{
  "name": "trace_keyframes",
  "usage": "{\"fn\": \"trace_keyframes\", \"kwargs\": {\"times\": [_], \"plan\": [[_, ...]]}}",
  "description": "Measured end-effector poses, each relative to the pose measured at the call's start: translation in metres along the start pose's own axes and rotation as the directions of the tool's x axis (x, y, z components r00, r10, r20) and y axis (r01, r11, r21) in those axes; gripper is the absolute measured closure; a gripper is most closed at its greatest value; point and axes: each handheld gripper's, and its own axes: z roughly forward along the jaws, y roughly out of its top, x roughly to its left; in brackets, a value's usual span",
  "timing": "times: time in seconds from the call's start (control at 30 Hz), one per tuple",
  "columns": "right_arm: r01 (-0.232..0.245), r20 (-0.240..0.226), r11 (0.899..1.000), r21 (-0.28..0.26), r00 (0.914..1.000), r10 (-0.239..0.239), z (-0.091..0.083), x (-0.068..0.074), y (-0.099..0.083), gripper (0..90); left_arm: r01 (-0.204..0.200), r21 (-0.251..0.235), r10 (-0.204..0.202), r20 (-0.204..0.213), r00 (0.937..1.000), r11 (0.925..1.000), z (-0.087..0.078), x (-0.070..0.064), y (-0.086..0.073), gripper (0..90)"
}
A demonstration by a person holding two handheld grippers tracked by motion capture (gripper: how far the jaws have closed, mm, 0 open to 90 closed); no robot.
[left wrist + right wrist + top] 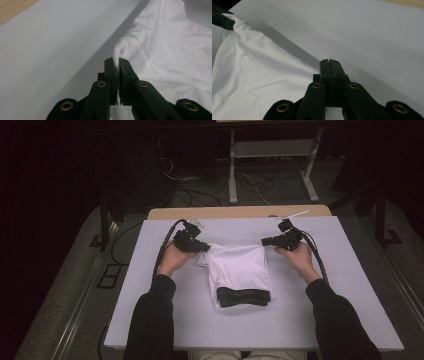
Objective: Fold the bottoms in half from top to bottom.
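White garment (239,265), left tool (117,64) pinching corner, right tool (330,65) beside

white garment (175,57) – thin cloth, fine perforated mesh weave, matt. its black band (243,296) is seen as thicker cloth. table cover (320,320) smooth, matt – bare wood edge (240,212) shown behind.

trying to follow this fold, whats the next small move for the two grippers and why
Probably carry both grippers toward the person, folding the far edge over. The left gripper is clamped on a corner of the white garment; the right gripper sits at the opposite corner, its jaws together. The far edge hangs lifted above the table.
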Motion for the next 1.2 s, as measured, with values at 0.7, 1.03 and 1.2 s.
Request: {"fn": "trace_keyframes", "kwargs": {"times": [0.7, 1.03, 1.2], "plan": [[-0.073, 0.054, 0.996, -0.042, 0.9957, 0.075, 0.012, -0.018, 0.013, 89.1, 0.083, -0.113, -0.096, -0.116, 0.9886, 0.9902, 0.025, 0.019, 0.007, 84.8], [-0.119, 0.032, 0.992, -0.051, 0.9921, 0.121, 0.015, -0.023, 0.013, 87.4, 0.16, -0.176, -0.18, -0.104, 0.978, 0.9712, 0.029, 0.024, 0.004, 64.4], [-0.1, 0.057, 0.992, -0.074, 0.9929, 0.105, 0.011, -0.02, 0.011, 68.6, 0.221, -0.259, -0.258, -0.119, 0.9587, 0.9404, 0.024, 0.023, -0.001, 32.4]]}}
